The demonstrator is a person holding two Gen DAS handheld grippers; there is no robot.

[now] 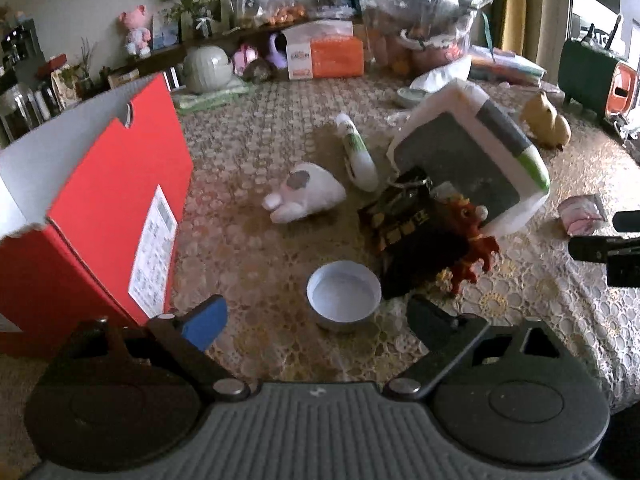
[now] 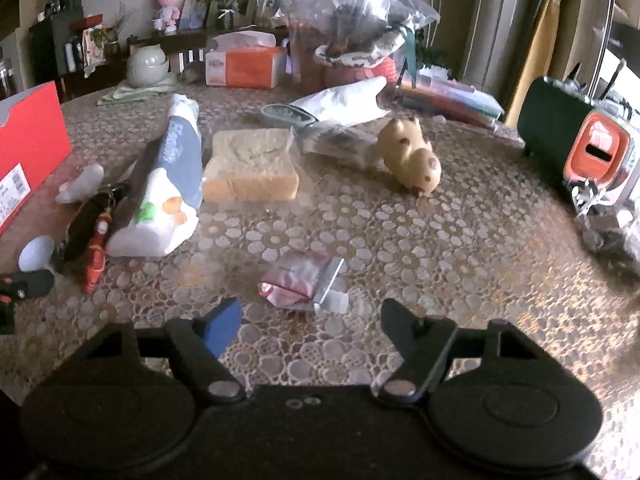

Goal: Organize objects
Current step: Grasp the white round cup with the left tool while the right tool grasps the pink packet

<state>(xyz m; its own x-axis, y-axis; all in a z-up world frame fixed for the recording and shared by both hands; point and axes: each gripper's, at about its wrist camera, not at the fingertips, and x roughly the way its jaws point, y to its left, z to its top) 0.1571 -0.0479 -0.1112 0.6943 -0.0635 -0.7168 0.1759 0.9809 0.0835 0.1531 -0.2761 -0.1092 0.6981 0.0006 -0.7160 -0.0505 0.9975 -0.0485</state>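
My left gripper hovers open low over the lace tablecloth. A small white round tub stands just ahead, in line with the gap, and neither finger touches it. Beyond it lie a black pouch, a red dragon toy, a white plush toy and a white tube. My right gripper is open too, with a crumpled pink foil packet lying just beyond its fingertips, untouched.
An open red box stands close on the left. A tissue pack, a bagged sponge-like block and a yellow animal toy lie mid-table. Bags and an orange tissue box crowd the far edge; a green appliance stands right.
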